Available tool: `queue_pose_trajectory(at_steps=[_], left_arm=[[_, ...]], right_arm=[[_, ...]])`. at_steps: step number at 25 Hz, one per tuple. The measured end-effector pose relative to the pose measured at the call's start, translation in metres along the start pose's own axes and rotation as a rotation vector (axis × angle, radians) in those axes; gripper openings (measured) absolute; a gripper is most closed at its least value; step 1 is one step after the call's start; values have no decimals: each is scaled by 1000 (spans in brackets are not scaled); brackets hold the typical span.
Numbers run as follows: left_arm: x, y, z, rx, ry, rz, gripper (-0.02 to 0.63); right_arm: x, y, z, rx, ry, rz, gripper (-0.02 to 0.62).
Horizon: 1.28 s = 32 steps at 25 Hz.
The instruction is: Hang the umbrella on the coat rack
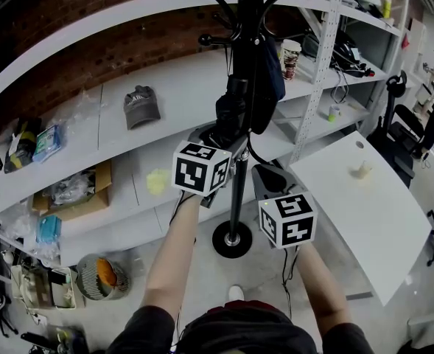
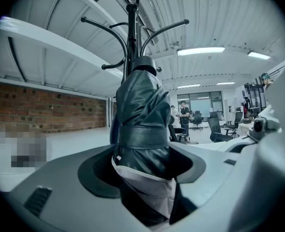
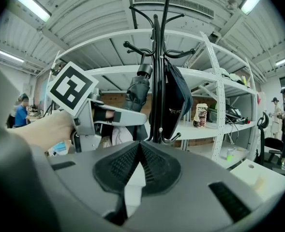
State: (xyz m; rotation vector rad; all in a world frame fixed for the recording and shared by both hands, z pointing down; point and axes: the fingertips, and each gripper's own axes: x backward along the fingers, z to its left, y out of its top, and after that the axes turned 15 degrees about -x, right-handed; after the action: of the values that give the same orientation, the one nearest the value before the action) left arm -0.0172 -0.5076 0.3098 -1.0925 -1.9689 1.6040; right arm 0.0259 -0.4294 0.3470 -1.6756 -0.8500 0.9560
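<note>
The room was a workshop with a pale floor (image 1: 202, 279). A black coat rack (image 1: 236, 186) stood on it by its round base (image 1: 232, 240). Behind the coat rack ran long white shelves (image 1: 165, 72) against a brick wall (image 1: 69, 13). A grey cap (image 1: 141, 107) lay on a shelf to the left of the pole, and a white desk (image 1: 382, 227) stood off to the right of it. A dark bag (image 3: 175, 98) hung from a low hook on the right side of the pole.

The folded umbrella (image 2: 140, 110) was just beside the pole, on its left as the right gripper view showed it. Its long axis was close to upright and nearly parallel to the pole. Its round capped end pointed up toward the lower hooks, and the top leaned a little toward the pole. No view showed whether it touched the pole.

The left tool (image 2: 142, 170) had its jaws set wide around the lower part of the umbrella, whose dark folds filled the gap (pale lining showed below the strap). The right tool (image 3: 136, 151) sat in front of the coat rack, low and to the right of the left one. Its jaw tips were closed together on nothing.
</note>
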Motion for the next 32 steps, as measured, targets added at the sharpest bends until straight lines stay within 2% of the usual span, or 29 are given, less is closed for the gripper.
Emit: queue_pose_trajectory(at_steps=[7,19,32], left_arm=[[5,-6,3,-9,37,4,279],[20,-21,1,44,70,14,278],[59,-19,-4,64,102,-28,267]], right_arm=[[1,-6,1,-4,-4,9,18],[7,-14,5,-20,-1,16,18],[19,-18,23,-35,14,4,18]])
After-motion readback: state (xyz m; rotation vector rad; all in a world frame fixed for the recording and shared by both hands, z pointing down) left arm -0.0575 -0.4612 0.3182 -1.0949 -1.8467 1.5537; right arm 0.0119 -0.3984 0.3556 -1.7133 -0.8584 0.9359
